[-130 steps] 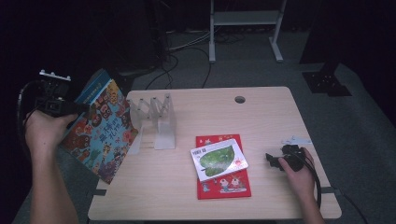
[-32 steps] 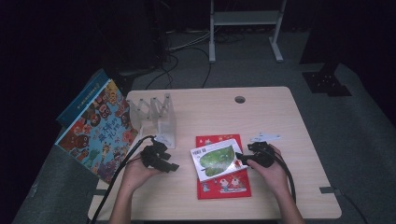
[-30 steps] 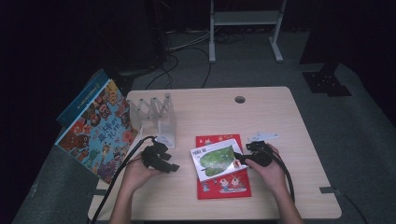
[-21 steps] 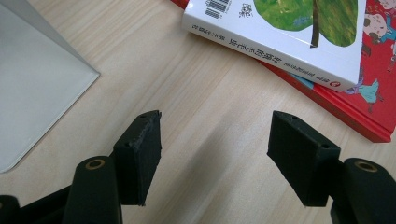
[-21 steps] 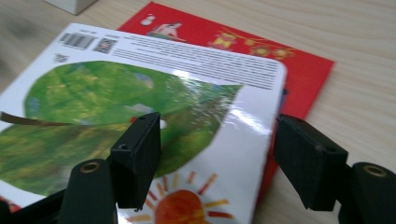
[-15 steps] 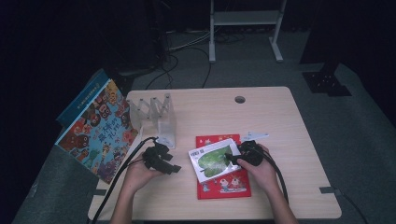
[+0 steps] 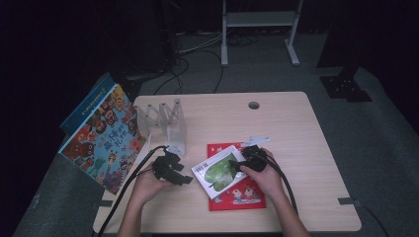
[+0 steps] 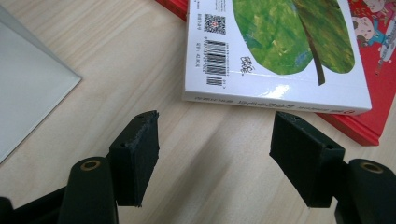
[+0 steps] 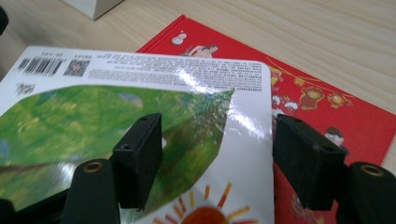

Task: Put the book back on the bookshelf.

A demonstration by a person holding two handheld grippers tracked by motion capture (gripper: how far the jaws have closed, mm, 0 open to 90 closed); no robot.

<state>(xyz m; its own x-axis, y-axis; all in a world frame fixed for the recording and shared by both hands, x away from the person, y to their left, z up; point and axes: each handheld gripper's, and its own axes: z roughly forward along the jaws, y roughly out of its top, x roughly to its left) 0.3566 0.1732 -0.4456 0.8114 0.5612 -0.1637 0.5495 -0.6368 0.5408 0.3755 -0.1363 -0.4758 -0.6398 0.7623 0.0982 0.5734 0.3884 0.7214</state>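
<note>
Black right claw (image 9: 217,163) hovers wide over the white leaf-cover book's (image 9: 140,126) corner, gripping nothing; left claw (image 8: 215,154) gapes beside its spine. Lying atop a red book (image 7: 242,192) on the tabletop (image 7: 306,148), it may slide if nudged.

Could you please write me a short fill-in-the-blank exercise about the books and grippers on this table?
1. The white book with the green leaf lies on top of the ____ book.
2. The jaws of the left gripper stand open over bare ____.
3. The right gripper hovers over the ____ book.

Missing words: red; table; white
</note>
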